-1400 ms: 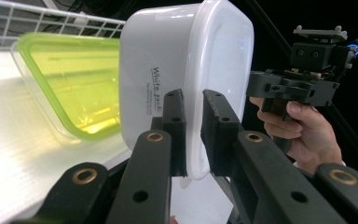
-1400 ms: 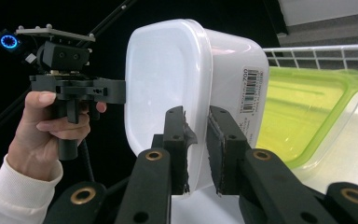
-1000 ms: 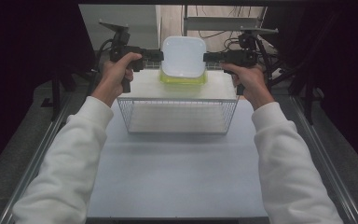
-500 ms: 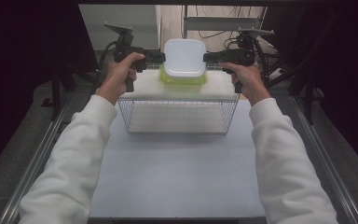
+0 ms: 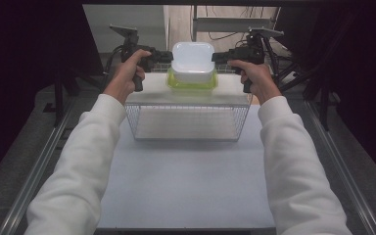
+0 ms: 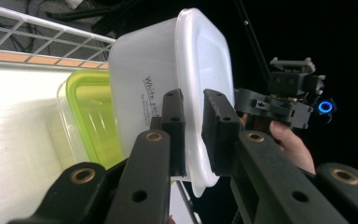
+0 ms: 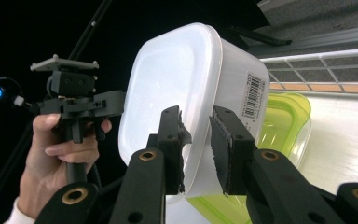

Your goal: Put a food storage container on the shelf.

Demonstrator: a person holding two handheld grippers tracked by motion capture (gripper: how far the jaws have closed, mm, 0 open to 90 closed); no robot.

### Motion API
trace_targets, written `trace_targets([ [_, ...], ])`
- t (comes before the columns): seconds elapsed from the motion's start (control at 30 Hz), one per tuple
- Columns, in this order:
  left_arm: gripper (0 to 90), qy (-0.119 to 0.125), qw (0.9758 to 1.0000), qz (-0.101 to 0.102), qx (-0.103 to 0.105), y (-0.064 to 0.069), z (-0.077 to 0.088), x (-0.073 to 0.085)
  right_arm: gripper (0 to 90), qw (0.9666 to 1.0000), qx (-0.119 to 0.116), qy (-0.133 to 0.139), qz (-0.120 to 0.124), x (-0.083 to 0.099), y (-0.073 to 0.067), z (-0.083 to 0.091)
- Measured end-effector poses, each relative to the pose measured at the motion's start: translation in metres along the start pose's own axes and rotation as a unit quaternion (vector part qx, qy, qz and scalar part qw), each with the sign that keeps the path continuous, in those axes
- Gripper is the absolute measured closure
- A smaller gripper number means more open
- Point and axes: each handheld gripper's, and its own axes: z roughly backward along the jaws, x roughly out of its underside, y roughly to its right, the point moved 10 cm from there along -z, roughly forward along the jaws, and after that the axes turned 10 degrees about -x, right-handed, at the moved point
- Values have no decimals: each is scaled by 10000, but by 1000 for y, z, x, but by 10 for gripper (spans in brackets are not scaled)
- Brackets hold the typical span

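White container [image 6: 168, 79]: printed lettering; right gripper view, barcode.

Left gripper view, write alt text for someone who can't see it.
The left hand-held gripper clamps the rim of a white plastic container, held above a green-lidded clear container on a white shelf. Opposite, a hand holds the right hand-held gripper.

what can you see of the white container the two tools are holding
The white container is a milky, translucent plastic tub with rounded corners and a projecting rim. It bears black printed lettering on one wall and a barcode sticker on another. It sits on or just over a green-lidded box. The left tool and right tool each clamp its rim from opposite sides.
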Motion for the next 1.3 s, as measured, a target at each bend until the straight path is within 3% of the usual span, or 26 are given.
trace_targets([
  [0.33, 780, 5, 9996, 258, 119, -5, -6, -2, 711, 9989, -76, 24, -453, -1, 8, -1],
  [0.6, 778, -19, 9997, 227, 112, -5, -4, 0, 711, 9990, -73, 8, -450, 0, 7, -2],
  [0.7, 771, 47, 9999, 79, 53, -5, -4, 0, 704, 9993, -46, 2, -368, 0, 7, -2],
  [0.73, 747, 92, 9999, 43, -2, -5, -3, -1, 665, 9996, -33, 2, -291, -1, 7, -2],
  [0.77, 664, 215, 9996, -119, -131, -6, 0, -2, 590, 9998, 10, 31, -190, -2, 7, -1],
  [0.8, 619, 215, 9996, -119, -131, -6, 0, -2, 590, 9998, 10, 31, -190, -2, 7, -1],
  [0.83, 572, 328, 9987, -285, -280, -6, 4, -3, 550, 9999, 86, 124, -33, -5, 6, 2],
  [0.87, 533, 328, 9987, -285, -280, -6, 4, -3, 550, 9999, 86, 124, -33, -5, 6, 2],
  [0.9, 498, 408, 9974, -488, -327, -4, 9, -2, 506, 9997, 105, 190, 125, -7, 4, 6],
  [0.93, 469, 408, 9974, -488, -327, -4, 9, -2, 506, 9997, 105, 190, 125, -7, 4, 6],
  [0.97, 453, 482, 9956, -687, -426, -3, 13, 0, 476, 9992, 112, 210, 318, -7, 0, 9],
  [1.0, 438, 517, 9948, -760, -437, -2, 14, 1, 460, 9989, 117, 203, 404, -6, -2, 10],
  [1.1, 383, 639, 9929, -899, -449, -2, 19, 6, 410, 9971, 118, 159, 729, 0, -9, 14],
  [1.13, 370, 639, 9929, -899, -449, -2, 19, 6, 410, 9971, 118, 159, 729, 0, -9, 14],
  [1.17, 358, 683, 9918, -989, -438, -2, 23, 10, 377, 9952, 158, 104, 959, 5, -14, 16],
  [1.2, 346, 683, 9918, -989, -438, -2, 23, 10, 377, 9952, 158, 104, 959, 5, -14, 16],
  [1.3, 323, 779, 9880, -1241, -487, 0, 34, 24, 341, 9918, 159, 46, 1271, 16, -23, 26],
])
